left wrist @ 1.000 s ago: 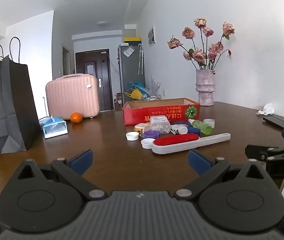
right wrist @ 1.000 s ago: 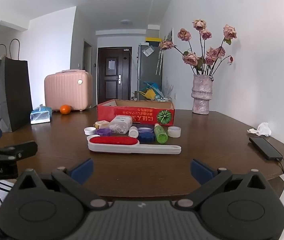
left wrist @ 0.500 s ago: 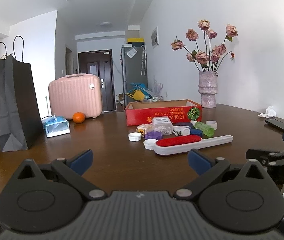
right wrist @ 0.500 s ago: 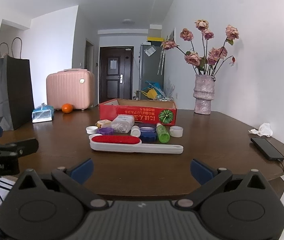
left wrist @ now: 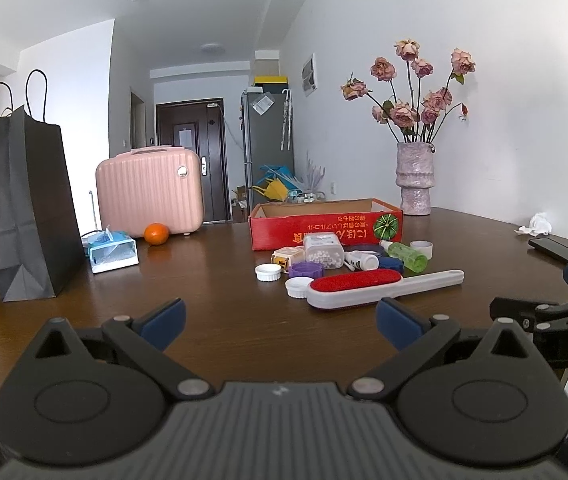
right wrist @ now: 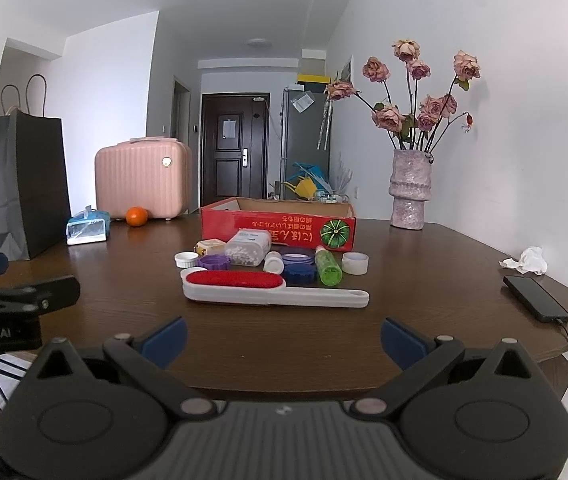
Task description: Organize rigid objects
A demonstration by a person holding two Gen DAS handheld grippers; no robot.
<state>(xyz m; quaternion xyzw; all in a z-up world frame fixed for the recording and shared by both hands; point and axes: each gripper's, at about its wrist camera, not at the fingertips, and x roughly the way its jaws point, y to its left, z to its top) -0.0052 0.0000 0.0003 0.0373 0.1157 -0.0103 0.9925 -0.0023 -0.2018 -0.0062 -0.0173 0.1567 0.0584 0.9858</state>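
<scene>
Right wrist view: the right gripper (right wrist: 282,340) hangs low over the near table (right wrist: 423,280) edge, fingers spread wide, holding nothing. Left gripper (left wrist: 280,322) is likewise spread and empty. Beyond them lies a white lint brush (right wrist: 272,290) with a red pad, long axis crosswise, handle pointing right. Small bottles and caps cluster behind it, then a red box (right wrist: 278,224).
</scene>
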